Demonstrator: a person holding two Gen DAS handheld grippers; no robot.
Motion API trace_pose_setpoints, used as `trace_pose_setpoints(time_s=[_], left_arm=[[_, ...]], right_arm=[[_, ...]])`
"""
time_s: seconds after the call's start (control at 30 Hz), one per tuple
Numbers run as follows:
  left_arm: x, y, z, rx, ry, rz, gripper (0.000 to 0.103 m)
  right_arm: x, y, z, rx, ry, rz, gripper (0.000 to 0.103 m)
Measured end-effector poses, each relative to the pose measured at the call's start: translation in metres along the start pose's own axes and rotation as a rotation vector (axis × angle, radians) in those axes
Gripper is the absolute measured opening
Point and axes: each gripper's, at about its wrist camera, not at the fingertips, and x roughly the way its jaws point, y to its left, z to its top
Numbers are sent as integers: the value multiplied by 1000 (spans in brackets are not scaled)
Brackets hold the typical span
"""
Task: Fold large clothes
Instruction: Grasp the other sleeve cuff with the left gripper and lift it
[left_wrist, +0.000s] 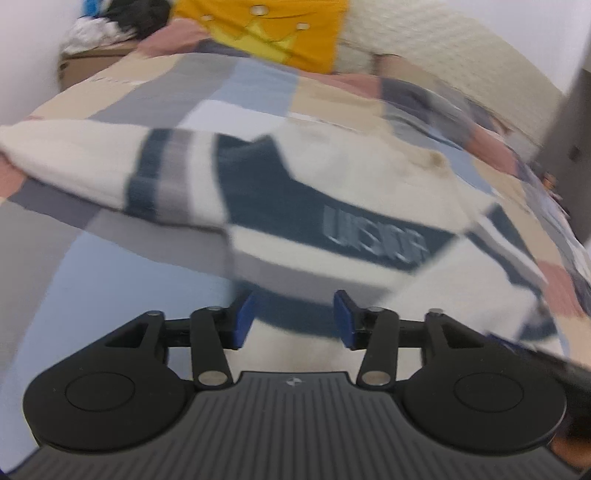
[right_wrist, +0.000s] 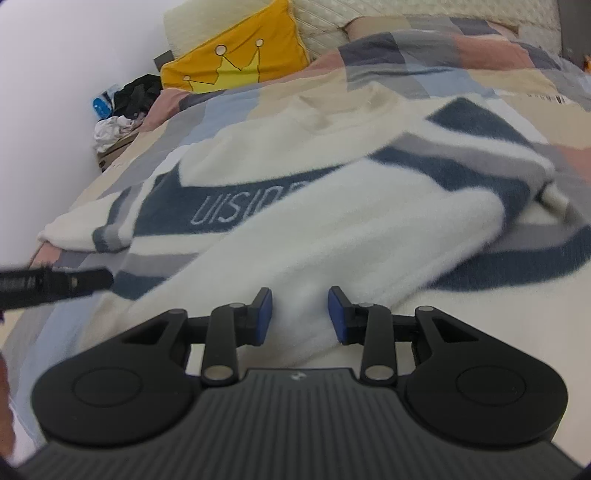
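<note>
Both hand-held grippers, left (left_wrist: 293, 319) and right (right_wrist: 300, 316), are held spread over the sweater (right_wrist: 332, 229); behind the sweater, a yellow pillow (right_wrist: 236, 62) is seen on the bed (right_wrist: 461, 66).

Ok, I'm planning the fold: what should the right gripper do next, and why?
Probably close the right gripper on the white sleeve. The sleeve's fabric already lies between its open blue pads, and the sweater still lies loose across the bed.

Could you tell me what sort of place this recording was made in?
Most likely a bedroom: the sweater lies on a bed with a patchwork cover, a yellow crown cushion leans against the quilted headboard, and clothes are piled beside it.
</note>
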Motion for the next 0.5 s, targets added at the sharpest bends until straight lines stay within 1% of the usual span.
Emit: trace_pose_setpoints(time_s=[0.03,0.07,0.1,0.13,0.2,0.23,0.27,0.33,0.4,0.43,0.5], left_arm=[[3,9,9,-27,2,18,66],[5,20,17,-68,3,10,71],[8,35,27,-127,4,-23,79],[10,52,37,-184,0,-35,81],[11,81,52,-264,-10,13,81],[11,98,59,-316,-16,27,81],[11,117,64,-374,-30,27,81],[12,153,68,-501,-45,40,82],[16,187,68,-617,-57,37,82],[18,200,68,-653,-68,38,82],[22,225,67,-706,-82,63,82]], right_arm=[[0,-4,1,23,-1,13,37],[0,-8,3,48,1,27,37],[1,-12,3,76,3,44,37],[1,-15,4,99,6,55,37],[-1,-20,5,146,15,66,37],[-3,-21,5,157,8,67,37],[-7,-19,6,158,-3,68,40],[-11,-15,7,138,-29,64,42],[-11,-12,8,117,-42,41,42],[-10,-12,8,114,-44,36,42],[-5,-13,8,119,-37,33,42]])
